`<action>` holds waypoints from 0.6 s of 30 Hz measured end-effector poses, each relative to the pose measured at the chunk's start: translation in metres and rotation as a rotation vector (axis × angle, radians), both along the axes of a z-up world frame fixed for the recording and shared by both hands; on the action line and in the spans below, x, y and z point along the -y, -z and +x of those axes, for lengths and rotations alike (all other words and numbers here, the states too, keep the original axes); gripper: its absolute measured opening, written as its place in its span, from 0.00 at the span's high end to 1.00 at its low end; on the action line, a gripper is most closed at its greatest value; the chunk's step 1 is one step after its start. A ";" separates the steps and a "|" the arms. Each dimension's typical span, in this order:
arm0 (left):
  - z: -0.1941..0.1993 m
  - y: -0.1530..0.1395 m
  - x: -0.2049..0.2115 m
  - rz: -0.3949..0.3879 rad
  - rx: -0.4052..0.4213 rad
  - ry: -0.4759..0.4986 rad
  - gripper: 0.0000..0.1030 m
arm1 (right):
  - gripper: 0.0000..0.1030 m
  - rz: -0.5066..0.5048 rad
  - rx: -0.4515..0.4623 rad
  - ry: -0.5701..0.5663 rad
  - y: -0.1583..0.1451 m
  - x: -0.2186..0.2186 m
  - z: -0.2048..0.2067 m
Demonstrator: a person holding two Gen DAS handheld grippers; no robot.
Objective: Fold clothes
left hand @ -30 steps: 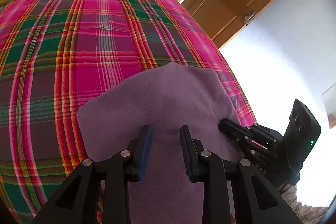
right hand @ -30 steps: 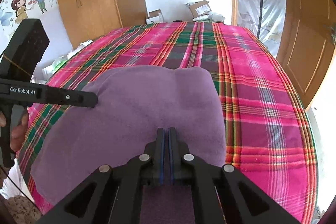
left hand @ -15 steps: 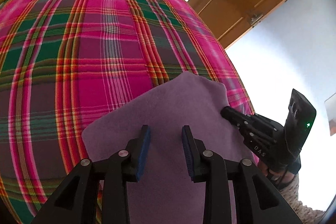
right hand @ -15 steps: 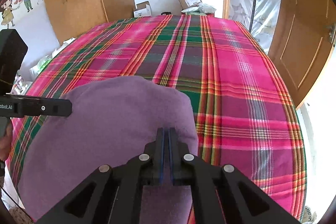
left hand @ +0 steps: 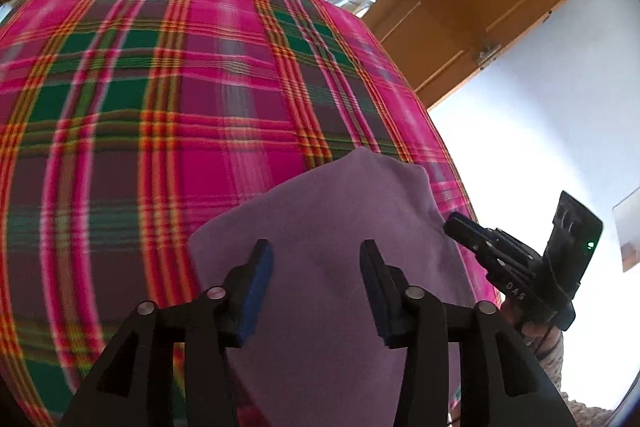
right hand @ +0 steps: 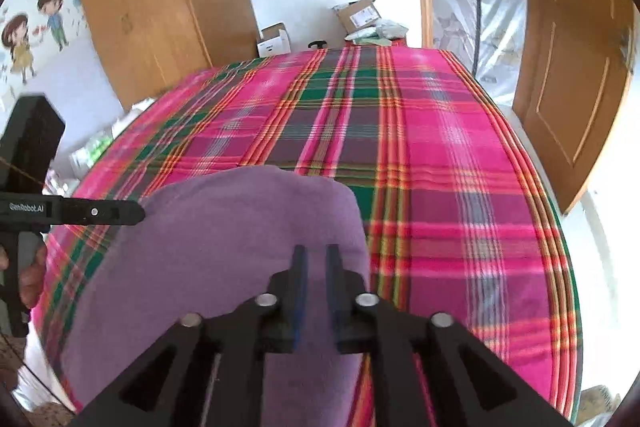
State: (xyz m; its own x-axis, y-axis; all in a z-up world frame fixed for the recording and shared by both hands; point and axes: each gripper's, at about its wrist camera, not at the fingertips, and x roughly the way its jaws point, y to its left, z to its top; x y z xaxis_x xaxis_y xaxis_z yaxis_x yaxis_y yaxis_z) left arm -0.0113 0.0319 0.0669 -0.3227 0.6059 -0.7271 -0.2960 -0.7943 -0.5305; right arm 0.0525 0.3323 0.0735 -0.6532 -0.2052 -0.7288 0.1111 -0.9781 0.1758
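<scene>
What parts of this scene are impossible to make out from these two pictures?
- Purple cloth: its near edge, hidden behind the left gripper in the left view.
- Box labels: too small in the right view.
- Plaid bedspread: pattern blurred.
- Person's hand: cut off at the right view's edge.

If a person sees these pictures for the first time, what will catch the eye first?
The bright pink and green plaid bedcover fills most of both views. On its near edge lies a plain purple cloth, with the open left gripper and right gripper over it. Behind the bed stand a wooden wardrobe and cardboard boxes.
</scene>
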 end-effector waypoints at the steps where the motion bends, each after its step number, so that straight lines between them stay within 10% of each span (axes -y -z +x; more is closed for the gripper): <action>1: 0.003 -0.001 0.006 0.001 0.003 -0.004 0.48 | 0.70 -0.008 0.011 -0.005 0.001 -0.003 0.003; 12: 0.020 0.026 0.048 0.069 0.140 -0.027 0.46 | 0.47 -0.201 0.105 -0.011 0.019 -0.031 0.028; 14: 0.021 0.031 0.053 0.108 0.173 -0.012 0.30 | 0.46 -0.233 0.129 -0.031 0.021 -0.035 0.027; 18: 0.024 0.034 0.052 0.150 0.201 0.039 0.28 | 0.39 -0.292 0.203 -0.062 0.026 -0.041 0.019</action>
